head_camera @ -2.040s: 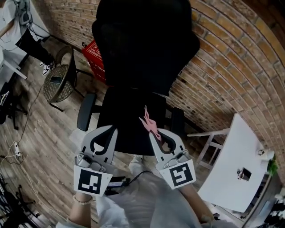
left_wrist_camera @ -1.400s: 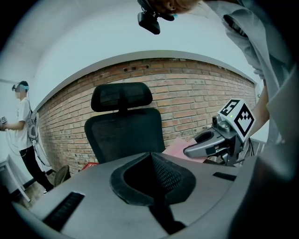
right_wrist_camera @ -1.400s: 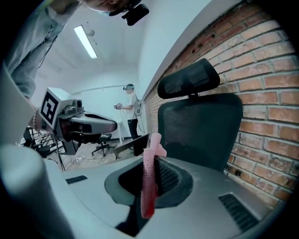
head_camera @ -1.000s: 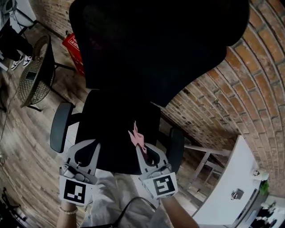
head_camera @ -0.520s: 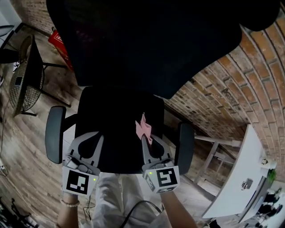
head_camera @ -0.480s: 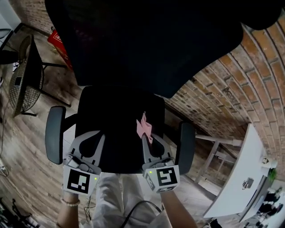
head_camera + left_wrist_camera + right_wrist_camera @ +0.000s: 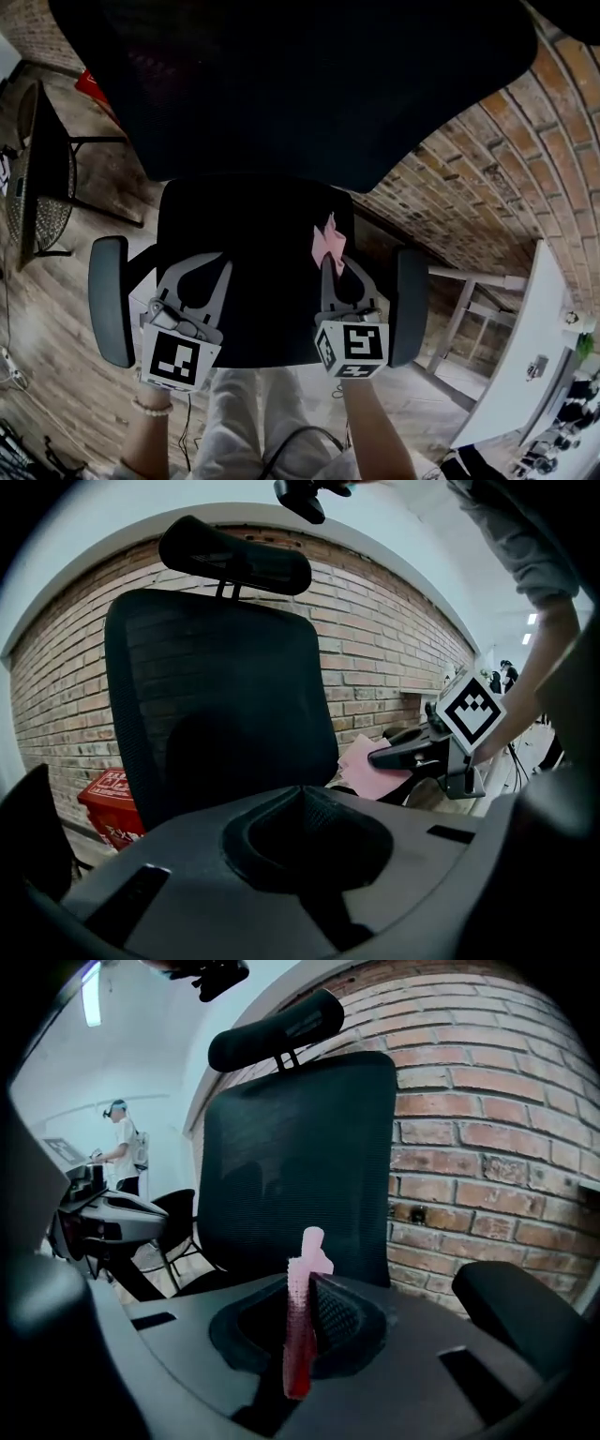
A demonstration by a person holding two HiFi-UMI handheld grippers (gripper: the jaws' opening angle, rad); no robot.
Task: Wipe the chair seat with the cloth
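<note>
Head view, looking steeply down on a black office chair. The chair seat lies in the middle of the frame. The mesh backrest fills the top, and one padded armrest stands at each side, left and right.

The left hand-held gripper hangs over the front left of the seat. Its jaws are pressed together at the tips, and the hollow behind them holds nothing, as the left gripper view confirms.

The right hand-held gripper hangs over the front right of the seat, beside the right armrest. It pinches the pink cloth, whose free end stands up past the jaw tips toward the backrest. In the right gripper view the cloth appears as a thin upright strip clamped between the closed jaws. In the left gripper view it shows as a flat pink sheet projecting from the other tool.

No view settles whether the cloth touches the seat.

Each tool carries a marker cube, left and right, near the person's hands.

Behind the chair runs a brick wall. A headrest tops the backrest. A red crate sits on the wooden floor to the chair's left.
</note>
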